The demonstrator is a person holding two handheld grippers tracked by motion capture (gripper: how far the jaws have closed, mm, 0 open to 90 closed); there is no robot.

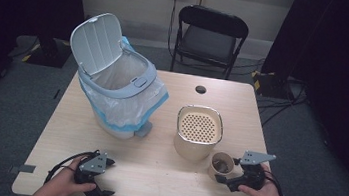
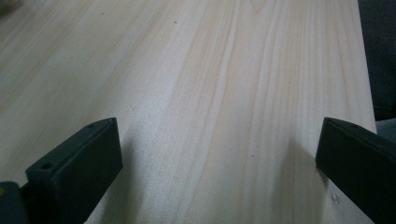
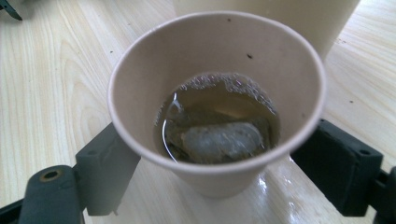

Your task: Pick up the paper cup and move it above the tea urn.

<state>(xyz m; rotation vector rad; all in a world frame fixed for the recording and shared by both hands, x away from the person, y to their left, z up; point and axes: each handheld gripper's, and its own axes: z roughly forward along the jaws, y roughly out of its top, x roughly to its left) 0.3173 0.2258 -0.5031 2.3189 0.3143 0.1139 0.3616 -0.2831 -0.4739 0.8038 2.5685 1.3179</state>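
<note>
Left gripper (image 1: 106, 177) rests on the tabletop (image 1: 153, 171) near its front edge, jaws wide and empty. Further right, the right gripper (image 1: 228, 170) has its jaws around a paper cup (image 3: 217, 100) holding liquid and a teabag (image 3: 219, 140), just beside the beige strainer pot (image 1: 198, 132); whether the pads press it I cannot tell.

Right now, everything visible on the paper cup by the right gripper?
The paper cup is plain beige, looks like uncoated paper, with a rolled rim, no lid. It stands upright on the wooden table, just in front of the cream strainer container, near the table's right front. Inside is brownish liquid with bubbles at the edge and a soaked tea bag. The right gripper has a jaw on each side of the cup's lower wall; whether the pads press it yet cannot be told. The tabletop beside its base looks wet.
</note>
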